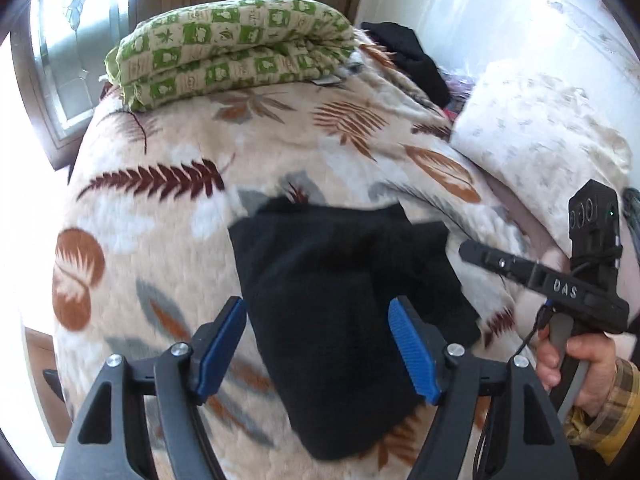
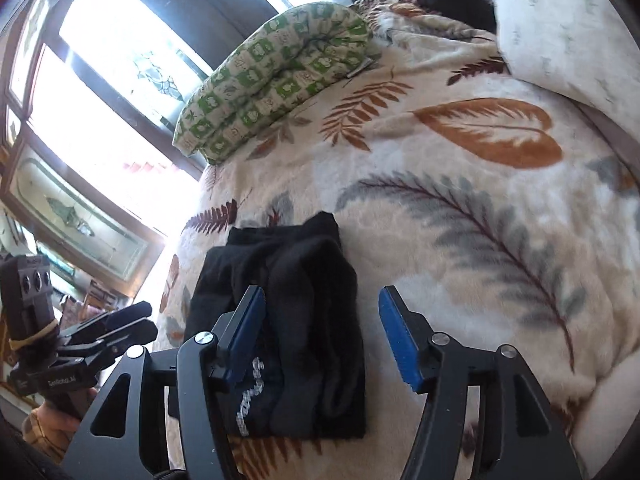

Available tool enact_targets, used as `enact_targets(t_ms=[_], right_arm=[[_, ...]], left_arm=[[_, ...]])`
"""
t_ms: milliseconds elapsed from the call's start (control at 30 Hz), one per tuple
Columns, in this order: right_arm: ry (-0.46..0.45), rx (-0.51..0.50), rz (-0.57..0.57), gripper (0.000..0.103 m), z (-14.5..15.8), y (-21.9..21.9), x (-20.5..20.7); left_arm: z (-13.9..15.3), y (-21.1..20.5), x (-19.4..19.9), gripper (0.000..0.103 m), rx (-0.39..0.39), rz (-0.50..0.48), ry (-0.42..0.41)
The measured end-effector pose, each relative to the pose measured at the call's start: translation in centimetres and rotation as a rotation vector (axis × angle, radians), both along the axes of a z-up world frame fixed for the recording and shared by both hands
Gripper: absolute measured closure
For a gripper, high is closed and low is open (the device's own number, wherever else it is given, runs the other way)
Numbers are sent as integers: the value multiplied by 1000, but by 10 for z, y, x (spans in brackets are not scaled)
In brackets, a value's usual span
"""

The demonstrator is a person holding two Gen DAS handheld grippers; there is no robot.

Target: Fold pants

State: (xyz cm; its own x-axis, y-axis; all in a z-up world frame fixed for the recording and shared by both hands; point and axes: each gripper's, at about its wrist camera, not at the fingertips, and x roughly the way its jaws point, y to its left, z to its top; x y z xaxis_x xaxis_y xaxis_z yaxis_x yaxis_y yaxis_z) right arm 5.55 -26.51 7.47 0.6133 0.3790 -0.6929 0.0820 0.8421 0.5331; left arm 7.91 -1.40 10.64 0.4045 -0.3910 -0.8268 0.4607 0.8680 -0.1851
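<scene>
1. Leaf-printed blanket (image 2: 460,208) spread beneath both sets of jaws, filling most of each view.
2. Green-patterned folded quilt (image 1: 236,52) far beyond the jaws, at the blanket's far edge by the window.
3. Black pants (image 2: 288,320) folded into a compact stack on the blanket, lying below and ahead of the jaws; pale cursive lettering near the closest edge, unreadable.
4. Left gripper (image 1: 318,346) tilted downward above the pants, jaws wide, nothing pinched, blue pads clear of the cloth.
5. Right gripper (image 2: 322,338) angled downward, jaws wide and empty, left pad over the stack, right pad over bare blanket.
6. Right hand (image 1: 580,372) in a plaid sleeve wrapped round the handle; "DAS" legible on the tool body.
</scene>
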Motion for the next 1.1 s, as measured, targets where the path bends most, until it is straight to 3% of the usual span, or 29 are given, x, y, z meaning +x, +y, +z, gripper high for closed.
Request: enact_targets(t_ms=[67,100,133,167,233,333,433,567,667,733,933,1000,1100], right_arm=[[29,9,28,44,-6,1,18],[44,16,40,55,-10,2,27],[58,19,53,78,-13,3,34],[68,3,68,90,-14,6,39],[41,-63,111,92,-7,15,42],[-3,-183,119,93,1,22,41],[7,-191,81,94,-8,15,47],[27,-274,90,94,-29,18,48],[31,-231,84,92,-32,12,46],[20,-212,82,83,-23,9,42],[-17,-146,57,72,6,13,8],[7,-164,65,67,-4,23,-4],[104,-248,98,64,-35,36,-4]], left_arm=[[-7,-8,15,27,23,20,13],[-13,-10,22,27,41,39,27],[-20,-12,27,28,58,58,42],[-27,-12,32,29,71,79,59],[-36,-9,34,29,91,115,72],[-50,-3,31,27,80,135,79],[-61,5,30,24,24,174,101],[-71,8,27,12,9,215,81],[-72,14,27,13,-29,237,99],[-62,13,23,16,-10,228,71],[-27,7,1,17,76,160,-36],[-31,7,-7,17,91,149,-23],[-66,4,-9,15,154,164,64]])
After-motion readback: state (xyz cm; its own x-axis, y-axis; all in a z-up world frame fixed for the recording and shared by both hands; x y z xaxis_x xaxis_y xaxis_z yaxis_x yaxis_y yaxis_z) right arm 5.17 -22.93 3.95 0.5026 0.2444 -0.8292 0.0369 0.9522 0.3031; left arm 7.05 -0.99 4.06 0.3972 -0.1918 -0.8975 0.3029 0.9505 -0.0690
